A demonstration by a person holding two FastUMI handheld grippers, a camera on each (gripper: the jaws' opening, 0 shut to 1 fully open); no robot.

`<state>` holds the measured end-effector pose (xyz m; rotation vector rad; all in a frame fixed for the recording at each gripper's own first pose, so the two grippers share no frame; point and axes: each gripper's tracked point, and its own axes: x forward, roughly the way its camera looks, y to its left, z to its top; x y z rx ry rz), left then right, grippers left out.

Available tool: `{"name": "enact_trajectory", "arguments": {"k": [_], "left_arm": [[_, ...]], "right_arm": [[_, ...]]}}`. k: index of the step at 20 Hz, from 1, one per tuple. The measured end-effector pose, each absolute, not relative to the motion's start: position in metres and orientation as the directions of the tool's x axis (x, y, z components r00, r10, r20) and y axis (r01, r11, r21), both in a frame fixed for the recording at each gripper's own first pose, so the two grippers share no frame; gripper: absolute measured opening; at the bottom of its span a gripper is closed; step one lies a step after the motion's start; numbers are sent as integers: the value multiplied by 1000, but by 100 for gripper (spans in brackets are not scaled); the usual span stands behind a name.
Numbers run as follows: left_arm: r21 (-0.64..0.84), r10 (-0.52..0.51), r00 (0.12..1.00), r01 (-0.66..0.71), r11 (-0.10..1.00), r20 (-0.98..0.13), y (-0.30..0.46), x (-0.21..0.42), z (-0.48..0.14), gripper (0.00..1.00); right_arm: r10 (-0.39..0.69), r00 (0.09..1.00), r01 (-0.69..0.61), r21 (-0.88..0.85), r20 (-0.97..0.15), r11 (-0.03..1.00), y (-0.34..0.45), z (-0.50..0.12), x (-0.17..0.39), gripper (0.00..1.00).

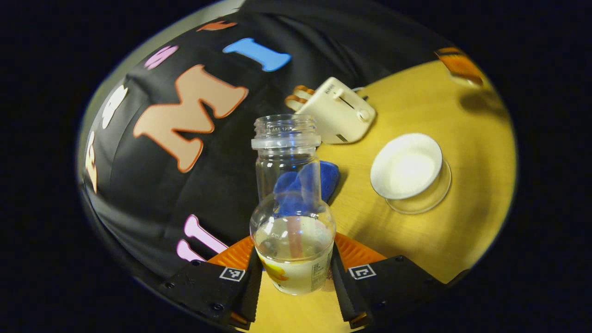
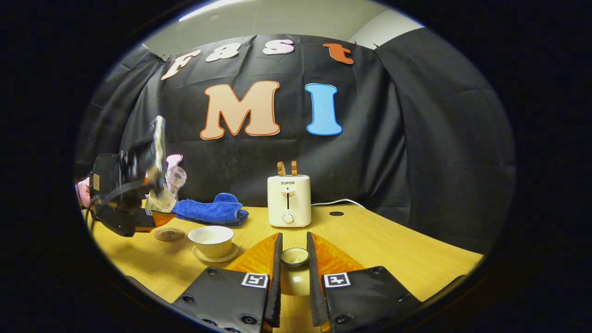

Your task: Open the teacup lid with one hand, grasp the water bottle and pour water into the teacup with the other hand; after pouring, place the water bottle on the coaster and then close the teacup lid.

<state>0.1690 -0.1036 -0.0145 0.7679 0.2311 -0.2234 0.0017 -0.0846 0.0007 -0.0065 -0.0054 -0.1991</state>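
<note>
My left gripper (image 1: 293, 261) is shut on the lower body of a clear, uncapped water bottle (image 1: 291, 203) with some water in its base. The open white teacup (image 1: 407, 169) on its glass saucer stands to the right of the bottle. In the right gripper view the left gripper (image 2: 159, 208) holds the bottle (image 2: 167, 190) tilted in the air, left of and above the teacup (image 2: 211, 239). A brown round coaster (image 2: 169, 233) lies left of the cup, below the bottle. My right gripper (image 2: 294, 245) is shut on the small teacup lid (image 2: 294, 256), low over the table.
A cream toaster (image 2: 289, 201) with toast in it stands at the back of the wooden table (image 2: 393, 249). A blue cloth (image 2: 210, 210) lies behind the cup. The toaster's cord and a dark hole lie to its right.
</note>
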Motion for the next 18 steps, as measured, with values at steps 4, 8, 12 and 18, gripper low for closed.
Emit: {"name": "enact_trajectory", "arguments": {"k": [4, 8, 12, 18], "left_arm": [[343, -168, 965, 229, 911, -199, -100, 173, 14, 65], [181, -169, 970, 200, 963, -174, -83, 178, 6, 65], [36, -201, 962, 211, 977, -184, -77, 187, -15, 65], [-53, -213, 957, 206, 977, -198, -73, 191, -27, 66]], "right_arm": [[-198, 980, 198, -6, 5, 980, -85, 1, 2, 29], [-186, 982, 186, -6, 3, 982, -83, 0, 3, 29], [-183, 983, 183, -6, 3, 983, -82, 0, 2, 29], [-180, 984, 180, -6, 1, 984, -81, 0, 3, 29]]}}
